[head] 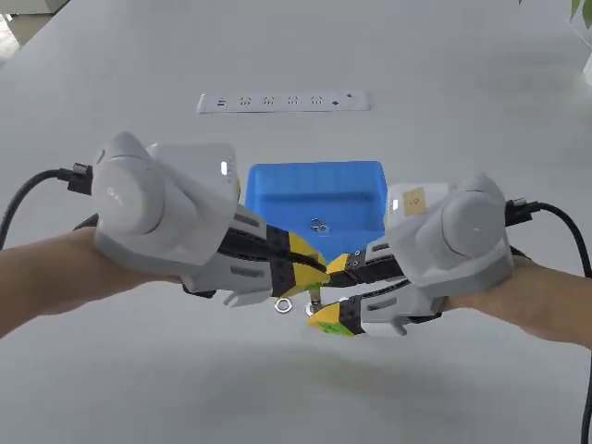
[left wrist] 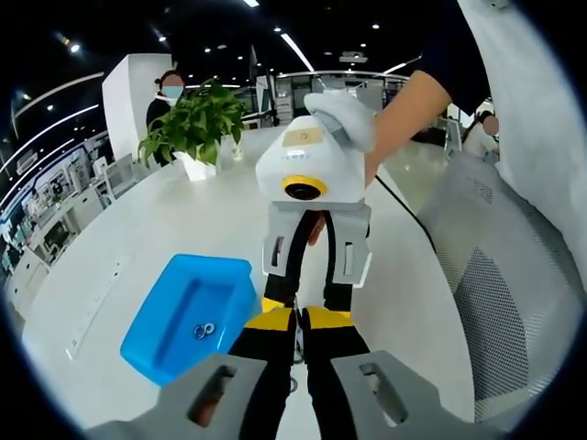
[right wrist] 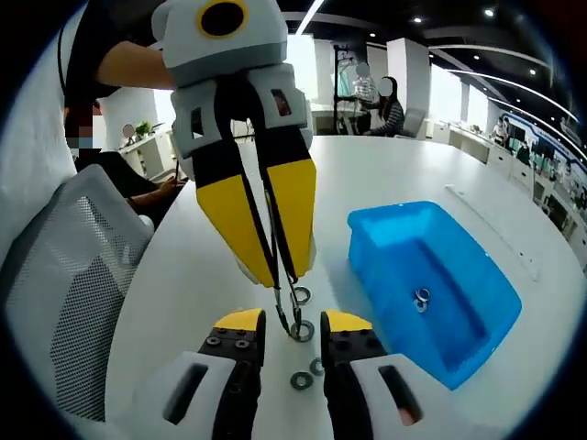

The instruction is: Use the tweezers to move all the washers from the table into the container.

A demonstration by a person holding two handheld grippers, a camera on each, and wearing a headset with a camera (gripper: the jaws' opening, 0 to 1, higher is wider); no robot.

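While I am holding my two tools nose to nose over the white desk [head: 296, 388], the left tool [right wrist: 282, 268] is clamping one pair of tweezers [right wrist: 284, 307] between its yellow jaws, reaching down from the top of the right gripper view. The tweezer tips are sitting at one washer [right wrist: 301, 330] on the desk at lower centre of that frame; I cannot tell whether they are pinching it. I am counting four washers on the desk there: that one, a second [right wrist: 300, 295] just above it, and two more [right wrist: 300, 379] low in the frame between the jaws of my right tool [right wrist: 293, 323], which is standing open and gripping nothing. One blue container [right wrist: 376, 252] is sitting at the right of the frame, near these washers, and two washers [right wrist: 421, 298] are lying against each other on its floor. One white power strip [head: 284, 102] is lying at the top of the head view, its markings too small to read, like the yellowish sticker [head: 413, 201] on the right tool.
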